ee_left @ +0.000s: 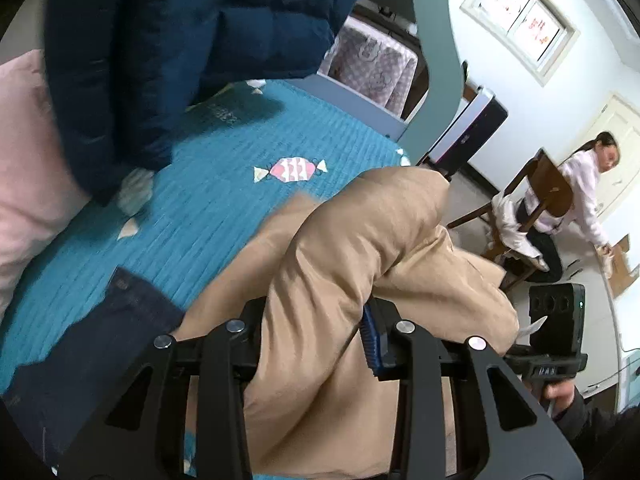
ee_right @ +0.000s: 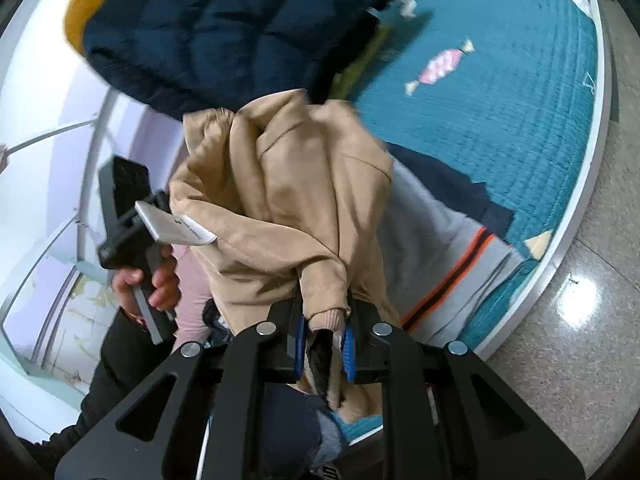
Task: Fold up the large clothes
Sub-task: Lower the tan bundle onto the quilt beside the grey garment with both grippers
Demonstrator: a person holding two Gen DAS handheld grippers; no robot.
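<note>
A tan hooded sweatshirt (ee_left: 360,240) hangs bunched above a bed with a teal quilt (ee_left: 240,208). My left gripper (ee_left: 316,344) is shut on a thick fold of it. One blue pad (ee_left: 372,344) shows; the cloth hides the other. In the right wrist view my right gripper (ee_right: 324,340) is shut on the ribbed cuff of the same sweatshirt (ee_right: 288,184), with both blue pads (ee_right: 347,352) pressing it. A hand (ee_right: 148,280) to the left holds the other gripper against the cloth's far edge.
A navy puffer jacket (ee_left: 180,40) lies at the bed's far side, with a pink cloth (ee_left: 24,160) and dark jeans (ee_left: 100,352) nearby. A grey garment with an orange stripe (ee_right: 440,248) lies under the sweatshirt. A person sits on a wooden chair (ee_left: 552,188). Speckled floor (ee_right: 560,340) lies beyond the bed's white rim (ee_right: 576,216).
</note>
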